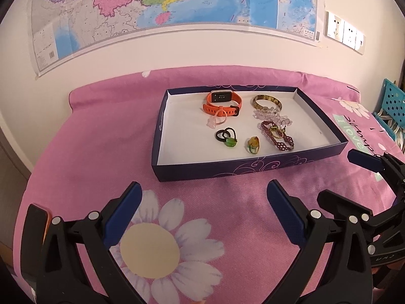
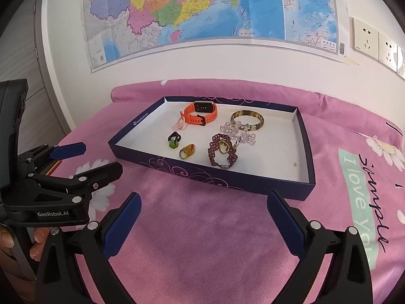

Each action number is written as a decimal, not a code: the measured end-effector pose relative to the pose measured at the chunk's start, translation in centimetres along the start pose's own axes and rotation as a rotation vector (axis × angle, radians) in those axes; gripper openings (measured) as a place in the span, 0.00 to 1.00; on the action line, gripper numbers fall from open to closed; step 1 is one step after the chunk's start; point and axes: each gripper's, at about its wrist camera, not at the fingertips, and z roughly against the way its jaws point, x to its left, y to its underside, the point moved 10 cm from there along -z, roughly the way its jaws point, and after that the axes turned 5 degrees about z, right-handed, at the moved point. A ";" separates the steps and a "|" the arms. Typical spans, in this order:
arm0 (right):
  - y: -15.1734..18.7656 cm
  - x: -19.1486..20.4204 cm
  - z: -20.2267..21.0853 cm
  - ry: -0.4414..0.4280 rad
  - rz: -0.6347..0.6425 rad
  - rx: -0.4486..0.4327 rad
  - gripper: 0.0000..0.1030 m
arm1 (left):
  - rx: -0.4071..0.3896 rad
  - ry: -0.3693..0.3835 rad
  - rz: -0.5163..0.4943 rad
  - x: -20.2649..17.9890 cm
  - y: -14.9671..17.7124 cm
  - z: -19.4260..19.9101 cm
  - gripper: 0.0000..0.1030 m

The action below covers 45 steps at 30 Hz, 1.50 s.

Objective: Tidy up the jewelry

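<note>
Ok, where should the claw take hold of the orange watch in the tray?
Probably the near strap of the orange watch, coming from above: the band stands on edge as a closed loop, so one finger can drop inside and one outside. Either open claw could do it.

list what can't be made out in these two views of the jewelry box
- Small gold piece on the beaded purple bracelet: too small in either view to tell its kind.
- Clear crystal bracelet: overlaps the tortoiseshell bangle; contact uncertain.
- Orange-edged object: cut off at the left wrist view's left edge behind the left gripper.
- Blue basket: cropped by the right edge.
- Map text: too small.
</note>
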 end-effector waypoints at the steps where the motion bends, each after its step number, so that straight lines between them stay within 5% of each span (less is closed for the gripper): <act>1: 0.0 0.0 0.0 0.000 -0.001 0.000 0.93 | 0.004 0.002 0.003 0.0 0.0 0.0 0.94; 45: 0.2 0.5 0.1 -0.012 0.002 -0.005 0.93 | 0.015 -0.011 0.016 0.4 0.7 0.0 0.94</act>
